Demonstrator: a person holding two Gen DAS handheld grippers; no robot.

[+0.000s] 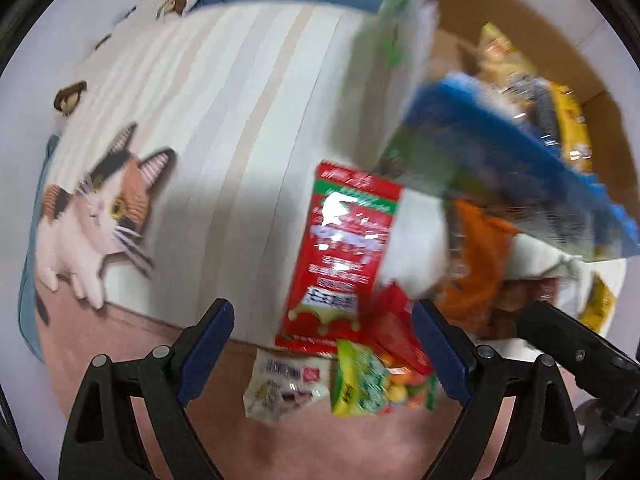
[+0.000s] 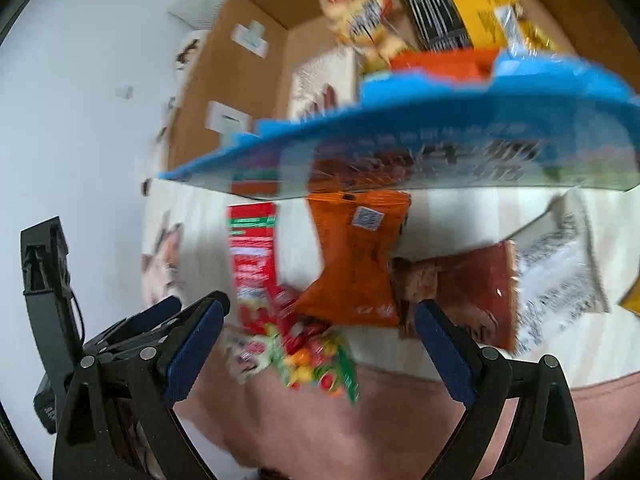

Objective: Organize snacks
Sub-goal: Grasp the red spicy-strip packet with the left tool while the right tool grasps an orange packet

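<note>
Snacks lie loose on a striped cat-print cloth. A red packet, an orange packet, a green fruit-candy packet and a small white packet are bunched together. My left gripper hangs open over the red, white and green packets. My right gripper is open above the candy packet and the orange packet's lower end. Neither gripper's pads touch anything. Both views are blurred.
A large blue-edged bag juts over the cloth in front of an open cardboard box holding yellow snack bags. A brown-red packet and a white printed packet lie to the right. The two tools work close side by side.
</note>
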